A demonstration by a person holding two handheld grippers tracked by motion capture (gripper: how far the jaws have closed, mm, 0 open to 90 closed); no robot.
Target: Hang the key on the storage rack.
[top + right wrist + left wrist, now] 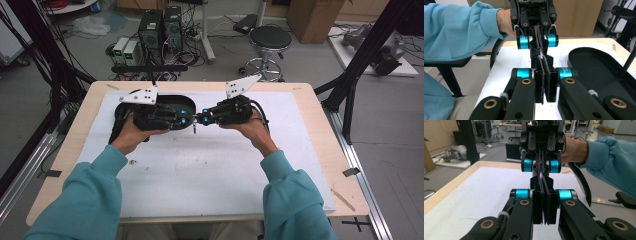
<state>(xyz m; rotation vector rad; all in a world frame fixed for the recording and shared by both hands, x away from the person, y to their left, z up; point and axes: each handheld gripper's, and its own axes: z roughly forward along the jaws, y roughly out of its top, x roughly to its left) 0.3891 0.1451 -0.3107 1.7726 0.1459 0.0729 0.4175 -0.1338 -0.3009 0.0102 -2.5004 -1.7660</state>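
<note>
My left gripper point(188, 120) and right gripper point(201, 119) meet tip to tip over the middle of the white mat point(210, 170). Both are shut. A thin dark strip point(194, 128) hangs a little below the point where they meet and seems pinched by both; I cannot make out what it is. In the left gripper view my own jaws point(543, 180) are pressed together, and the right gripper point(541, 171) faces them head on. The right gripper view mirrors this: shut jaws point(542, 59) against the left gripper point(539, 50), with a fine strand running between them.
A black oval tray point(596, 67) lies on the mat beside and behind the left gripper, and its rim point(172, 95) shows in the high view. The mat covers a wooden table point(320, 135). Black frame posts point(357, 75) stand at both sides, with a stool point(270, 38) beyond the far edge.
</note>
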